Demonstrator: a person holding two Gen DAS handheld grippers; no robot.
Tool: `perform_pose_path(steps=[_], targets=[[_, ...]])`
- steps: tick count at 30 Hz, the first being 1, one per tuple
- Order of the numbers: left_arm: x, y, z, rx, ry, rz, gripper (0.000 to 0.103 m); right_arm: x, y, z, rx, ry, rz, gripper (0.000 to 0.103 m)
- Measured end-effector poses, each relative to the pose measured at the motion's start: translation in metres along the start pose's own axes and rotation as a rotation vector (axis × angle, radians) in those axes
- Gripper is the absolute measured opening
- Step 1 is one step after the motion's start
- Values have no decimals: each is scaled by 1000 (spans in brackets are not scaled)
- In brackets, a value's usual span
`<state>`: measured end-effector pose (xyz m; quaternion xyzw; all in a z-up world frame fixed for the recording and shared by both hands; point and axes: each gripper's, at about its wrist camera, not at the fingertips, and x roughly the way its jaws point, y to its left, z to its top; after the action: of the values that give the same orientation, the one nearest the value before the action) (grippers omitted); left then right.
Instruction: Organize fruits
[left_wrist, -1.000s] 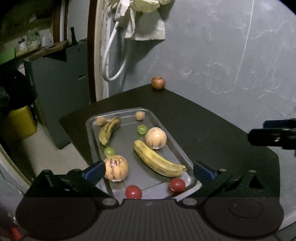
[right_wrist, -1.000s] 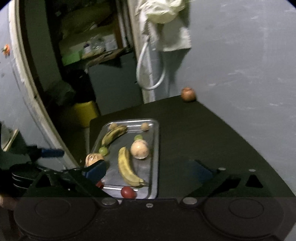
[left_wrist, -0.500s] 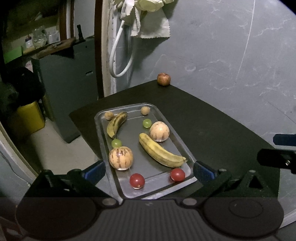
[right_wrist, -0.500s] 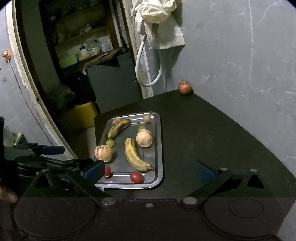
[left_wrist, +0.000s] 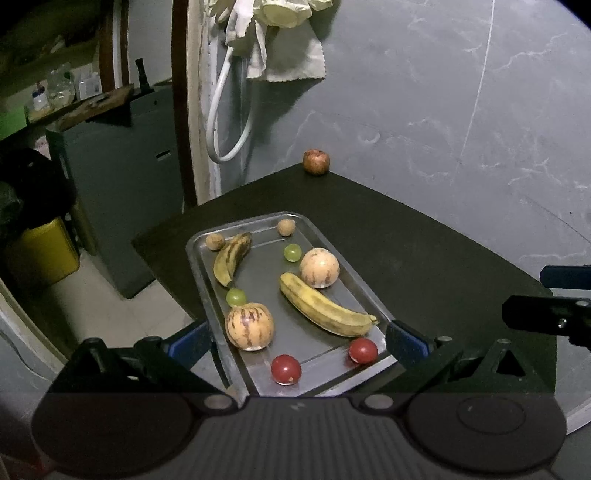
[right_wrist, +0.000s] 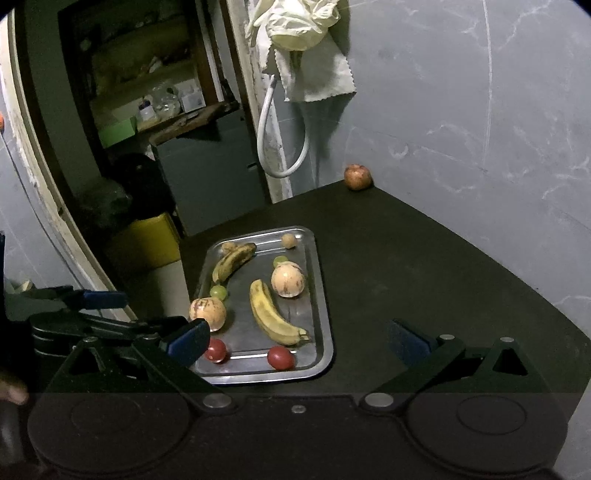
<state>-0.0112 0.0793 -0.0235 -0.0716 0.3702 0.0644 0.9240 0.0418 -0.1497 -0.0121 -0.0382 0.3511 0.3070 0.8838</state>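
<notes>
A metal tray (left_wrist: 354, 254) (right_wrist: 320, 280) lies on the dark table and holds two bananas (left_wrist: 325, 308) (left_wrist: 231, 258), two striped round fruits (left_wrist: 249, 325) (left_wrist: 319, 267), two green grapes (left_wrist: 292, 252), two red tomatoes (left_wrist: 286, 369) (left_wrist: 363, 350) and two small brown fruits (left_wrist: 286, 227). A reddish apple (left_wrist: 316, 161) (right_wrist: 357, 177) sits alone at the table's far corner by the wall. My left gripper (left_wrist: 299, 338) is open and empty above the tray's near end. My right gripper (right_wrist: 297, 338) is open and empty near the tray's near right corner.
A grey marbled wall (left_wrist: 443, 110) borders the table's far right side. A cloth and a white hose (left_wrist: 225, 110) hang on the wall behind. A grey cabinet (left_wrist: 122, 192) and a yellow bin (left_wrist: 40, 251) stand on the floor to the left, past the table edge.
Both grippers have pulled back and up from the tray, so the tray and fruits look smaller and farther. Both stay open. No fruit has moved.
</notes>
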Motion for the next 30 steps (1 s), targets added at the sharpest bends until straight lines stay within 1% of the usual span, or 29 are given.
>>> perform_pose_path(steps=[30], targets=[[-1,6,-3,-14,0,3,103,4,4,3,-16,1,8,102]])
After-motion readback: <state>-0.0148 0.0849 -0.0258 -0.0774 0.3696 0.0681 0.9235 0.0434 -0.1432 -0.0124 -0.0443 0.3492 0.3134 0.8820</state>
